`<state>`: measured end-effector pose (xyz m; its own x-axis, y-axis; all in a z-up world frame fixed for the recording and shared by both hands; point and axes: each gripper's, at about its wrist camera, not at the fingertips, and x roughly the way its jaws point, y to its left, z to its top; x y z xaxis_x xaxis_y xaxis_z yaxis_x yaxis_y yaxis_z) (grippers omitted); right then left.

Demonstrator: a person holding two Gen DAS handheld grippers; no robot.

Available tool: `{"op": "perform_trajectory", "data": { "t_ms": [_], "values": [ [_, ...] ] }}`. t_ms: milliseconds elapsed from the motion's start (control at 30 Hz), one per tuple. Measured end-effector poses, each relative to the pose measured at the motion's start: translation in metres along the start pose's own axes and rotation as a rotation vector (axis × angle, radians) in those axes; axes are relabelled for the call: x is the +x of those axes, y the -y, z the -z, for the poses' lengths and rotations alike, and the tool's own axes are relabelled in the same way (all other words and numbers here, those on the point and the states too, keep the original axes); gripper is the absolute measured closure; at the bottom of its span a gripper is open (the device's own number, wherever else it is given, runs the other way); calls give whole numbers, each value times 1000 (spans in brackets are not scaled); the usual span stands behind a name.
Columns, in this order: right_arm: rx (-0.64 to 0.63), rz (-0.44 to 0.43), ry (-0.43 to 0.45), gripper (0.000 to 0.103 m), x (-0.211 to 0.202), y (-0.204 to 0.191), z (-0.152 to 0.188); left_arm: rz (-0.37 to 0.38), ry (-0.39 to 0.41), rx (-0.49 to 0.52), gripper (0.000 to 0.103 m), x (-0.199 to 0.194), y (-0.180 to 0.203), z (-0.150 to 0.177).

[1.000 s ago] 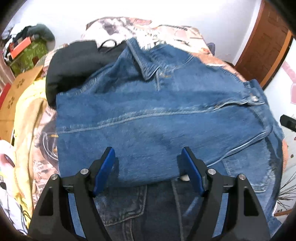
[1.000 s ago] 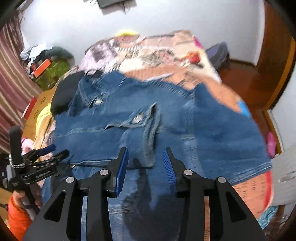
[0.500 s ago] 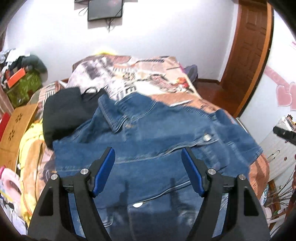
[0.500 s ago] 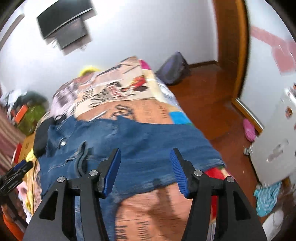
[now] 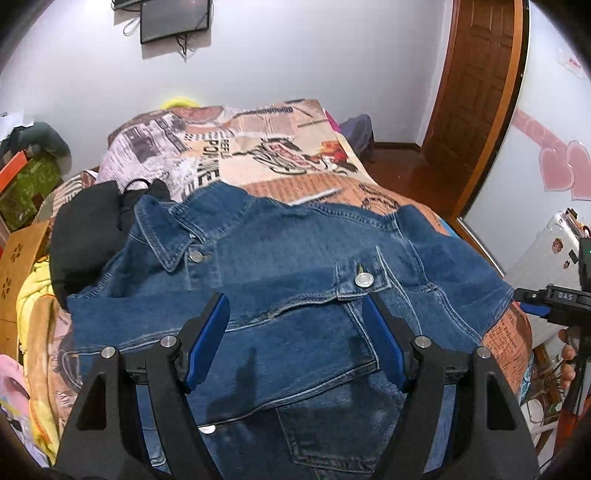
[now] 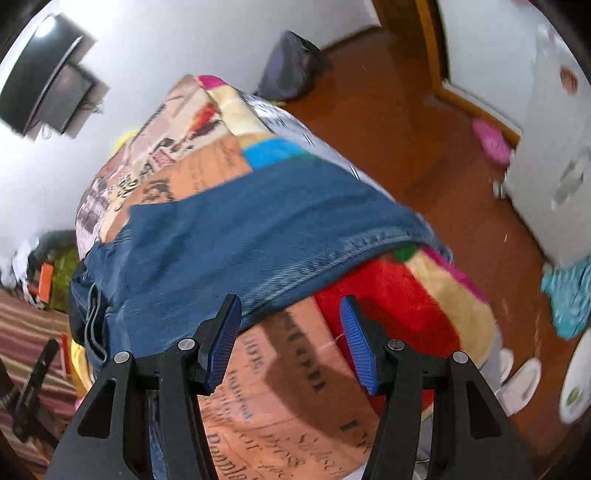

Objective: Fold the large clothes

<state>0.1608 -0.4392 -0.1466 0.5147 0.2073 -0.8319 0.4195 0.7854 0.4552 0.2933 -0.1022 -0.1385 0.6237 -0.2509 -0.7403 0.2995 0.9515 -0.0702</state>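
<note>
— Where are the two claws?

— The left claw (image 5: 295,343) hangs tilted down over the denim jacket (image 5: 280,280), blue pads spread wide, nothing between them and no cloth touched. The right claw (image 6: 290,343) also points down, over the bed's side edge; its jaws have just been opening and stand about half apart, with only the printed blanket (image 6: 280,387) showing between them. It grips nothing.

— And the jacket?

— It lies spread on the bed, front up, collar (image 5: 166,236) to the left in the left wrist view, a metal button (image 5: 364,279) on the chest pocket flap. Under its near hem lies darker denim (image 5: 332,435) with a pocket. In the right wrist view one blue edge (image 6: 258,236) reaches the bed's side, just past the left pad.

— What else is there?

— A black garment (image 5: 88,229) beside the collar, yellow cloth (image 5: 33,306) at the left edge. Farther off, the blanket runs back to a white wall carrying a dark screen (image 5: 173,18), a brown wooden door (image 5: 480,85) to the right, and a reddish floor (image 6: 406,110).
</note>
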Motion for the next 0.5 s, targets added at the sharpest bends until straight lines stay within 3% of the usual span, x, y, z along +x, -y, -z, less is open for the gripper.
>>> {"op": "perform_trajectory", "data": {
  "t_ms": [233, 500],
  "values": [
    [123, -78, -5, 51, 22, 24, -23, -8, -36, -18, 30, 18, -5, 2],
    [160, -23, 35, 51, 43, 27, -44, -14, -61, -47, 30, 29, -16, 4]
  ]
}}
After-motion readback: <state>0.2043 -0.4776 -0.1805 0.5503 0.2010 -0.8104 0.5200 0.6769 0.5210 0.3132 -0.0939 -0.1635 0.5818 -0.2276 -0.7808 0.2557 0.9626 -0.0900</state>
